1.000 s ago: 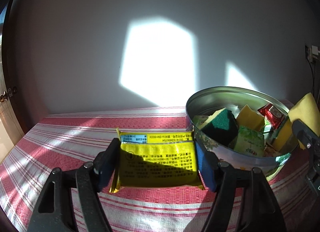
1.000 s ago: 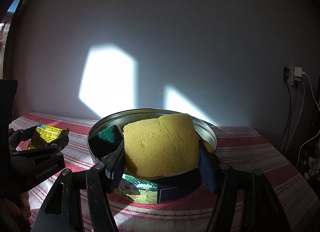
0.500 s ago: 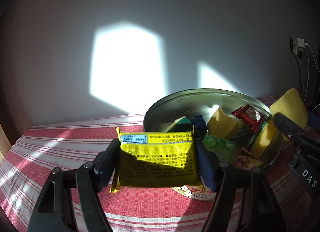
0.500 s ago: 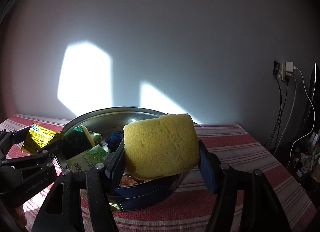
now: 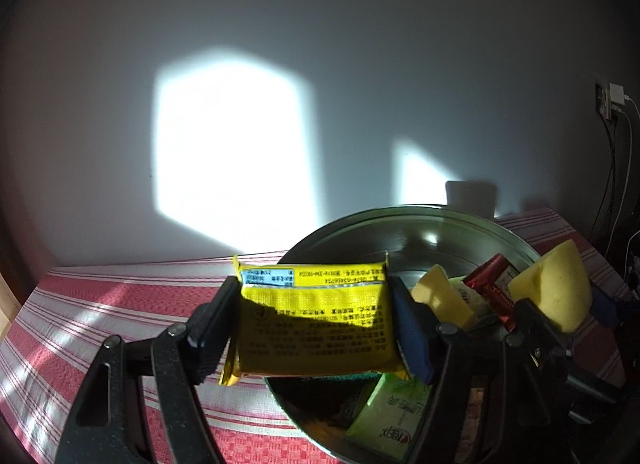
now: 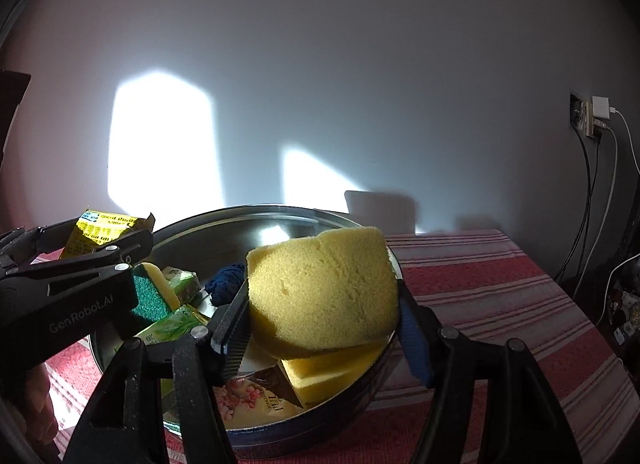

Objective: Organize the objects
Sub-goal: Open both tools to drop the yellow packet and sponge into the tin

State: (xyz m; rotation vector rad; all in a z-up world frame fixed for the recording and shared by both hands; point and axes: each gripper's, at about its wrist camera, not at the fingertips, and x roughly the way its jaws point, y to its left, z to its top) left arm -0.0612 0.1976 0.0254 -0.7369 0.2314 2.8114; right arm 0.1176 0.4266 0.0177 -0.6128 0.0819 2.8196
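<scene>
A yellow printed packet (image 5: 316, 328) is clamped flat between the pads of my left gripper (image 5: 314, 328), held over the near left rim of a round metal tin (image 5: 424, 219). My right gripper (image 6: 322, 304) is shut on a big yellow sponge (image 6: 324, 288), held above the tin's (image 6: 272, 211) right half. In the left wrist view the sponge (image 5: 556, 292) and the right gripper's black fingers (image 5: 536, 324) show at the right. In the right wrist view the left gripper (image 6: 92, 252) with the packet (image 6: 100, 234) reaches in from the left.
The tin holds a green-and-yellow scouring sponge (image 6: 154, 296), green packets (image 6: 172, 326), a blue yarn ball (image 6: 228, 288), a red wrapper (image 5: 492, 288) and another yellow sponge (image 6: 332, 372). It stands on a red-and-white striped cloth (image 5: 120, 304). A wall socket with cables (image 6: 592, 119) is at the right.
Both grippers have moved over the tin: the packet now hangs above its left rim, the sponge above its right half. Both grips are unchanged.
</scene>
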